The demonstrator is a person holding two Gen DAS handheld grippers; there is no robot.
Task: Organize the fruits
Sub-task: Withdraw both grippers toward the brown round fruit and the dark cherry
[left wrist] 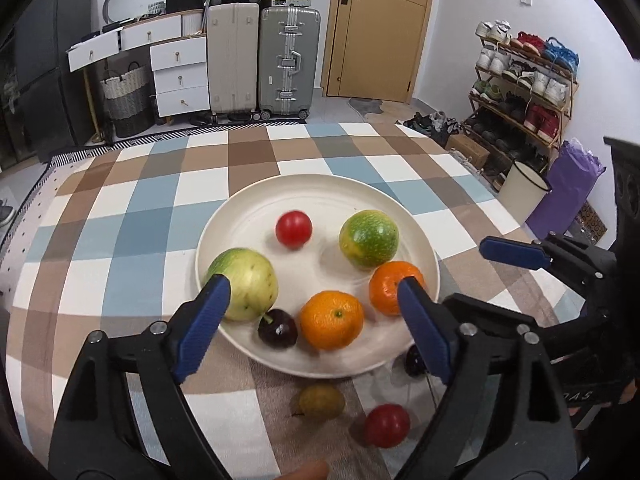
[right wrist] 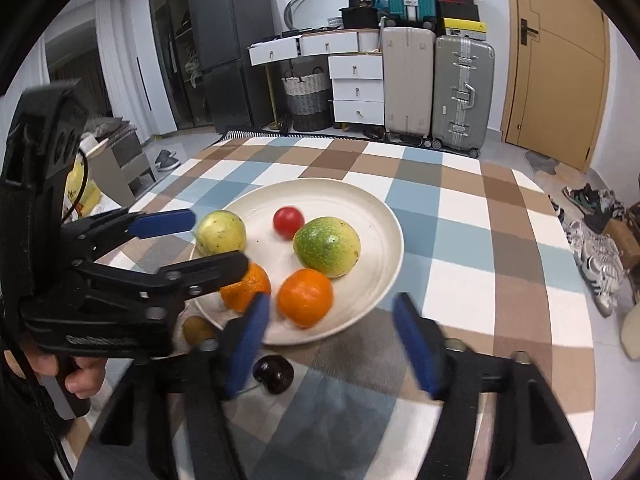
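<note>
A white plate [left wrist: 320, 192] on the checked tablecloth holds a red tomato [left wrist: 293, 229], a green-orange citrus [left wrist: 369, 239], a pale green fruit [left wrist: 248, 284], two oranges [left wrist: 331, 320] [left wrist: 386, 288] and a dark cherry [left wrist: 277, 329]. On the cloth in front of the plate lie a yellow-brown fruit [left wrist: 321, 401], a red tomato [left wrist: 387, 425] and another dark cherry [left wrist: 414, 361]. My left gripper [left wrist: 312, 328] is open and empty over the plate's near edge. My right gripper [right wrist: 332, 344] is open and empty above the near rim of the plate [right wrist: 384, 216], with the loose cherry [right wrist: 276, 372] by its left finger.
The table [left wrist: 120, 240] is covered in a blue, brown and white checked cloth. Suitcases [left wrist: 288, 60], white drawers [left wrist: 180, 72] and a door [left wrist: 380, 28] stand behind. A shoe rack [left wrist: 520, 88] and a white bin [left wrist: 520, 192] are at the right.
</note>
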